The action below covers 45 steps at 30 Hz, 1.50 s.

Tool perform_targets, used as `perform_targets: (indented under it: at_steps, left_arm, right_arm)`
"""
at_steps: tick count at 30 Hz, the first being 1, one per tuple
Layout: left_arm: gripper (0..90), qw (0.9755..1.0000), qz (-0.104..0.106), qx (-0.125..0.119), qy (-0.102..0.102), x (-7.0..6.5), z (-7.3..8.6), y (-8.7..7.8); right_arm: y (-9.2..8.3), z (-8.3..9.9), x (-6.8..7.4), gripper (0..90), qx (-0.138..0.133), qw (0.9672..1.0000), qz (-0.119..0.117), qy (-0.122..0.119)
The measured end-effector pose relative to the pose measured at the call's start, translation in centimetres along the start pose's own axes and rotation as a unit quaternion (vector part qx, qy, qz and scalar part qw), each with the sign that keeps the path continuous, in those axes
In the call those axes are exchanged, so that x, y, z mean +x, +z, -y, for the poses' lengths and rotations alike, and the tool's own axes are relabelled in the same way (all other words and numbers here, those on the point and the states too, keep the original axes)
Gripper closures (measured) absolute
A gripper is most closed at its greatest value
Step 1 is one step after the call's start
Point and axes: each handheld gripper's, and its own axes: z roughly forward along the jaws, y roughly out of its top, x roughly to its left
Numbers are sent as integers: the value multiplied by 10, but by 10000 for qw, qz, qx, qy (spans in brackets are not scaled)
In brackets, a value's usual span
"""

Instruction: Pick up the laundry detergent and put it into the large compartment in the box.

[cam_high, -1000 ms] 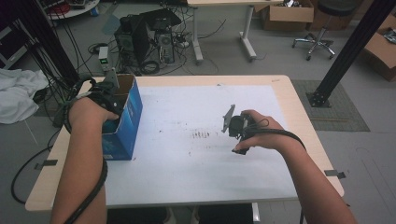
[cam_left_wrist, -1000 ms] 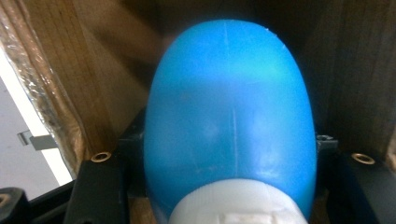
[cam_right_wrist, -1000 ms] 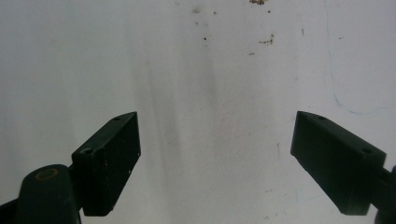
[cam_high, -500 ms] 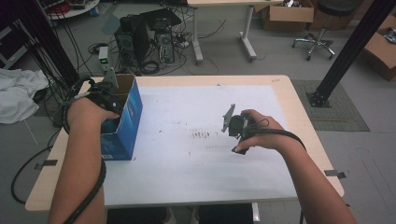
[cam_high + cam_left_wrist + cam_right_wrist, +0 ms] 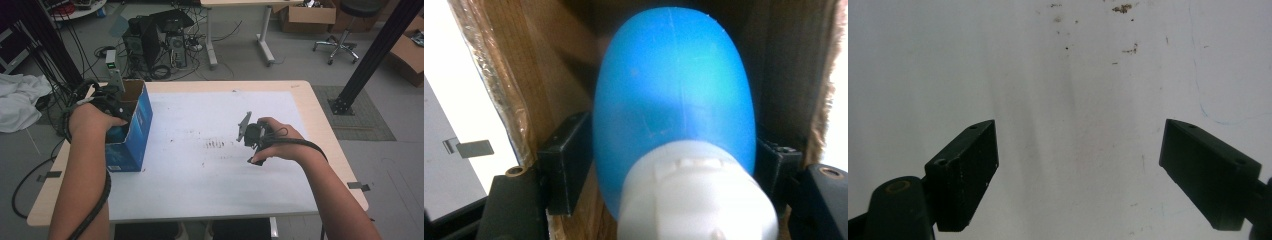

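Observation:
A blue bottle [image 5: 674, 95] with a white cap [image 5: 696, 200] sits between the two black jaws of my left gripper [image 5: 664, 165], which is shut on it inside a cardboard box. From above, that left gripper [image 5: 112, 107] reaches into the open top of the blue box [image 5: 131, 131] at the table's left side. My right gripper [image 5: 1078, 165] hangs open over the bare white sheet with nothing between its fingers. In the high view the right gripper [image 5: 252, 134] is held near the middle of the table, right of centre.
A white sheet [image 5: 200, 170] with small dark marks [image 5: 216, 144] covers most of the wooden table [image 5: 330, 135]. Beyond the far edge stand computer towers [image 5: 157, 40], cables and a desk; a black post base [image 5: 345, 105] stands at the right.

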Motion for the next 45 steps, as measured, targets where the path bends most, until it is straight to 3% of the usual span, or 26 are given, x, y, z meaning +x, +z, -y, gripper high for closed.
perform_targets:
  at_steps: [21,32,43,45]
  left_arm:
    - [189,9993,-144,-323,87,-7,9,-43]
    - [133,9981,-414,-419,189,-9,13,-61]
    - [77,9965,-481,-495,482,-21,13,-80]
    - [50,9966,-376,-486,542,-24,12,-83]
  right_arm:
    - [-3,-2,0,161,-21,10000,-7,-36]
    - [-6,-2,0,161,-4,10000,14,-34]
    - [-6,-3,-1,161,55,10000,-11,1]
    - [-6,-4,-1,161,37,10000,-13,8]
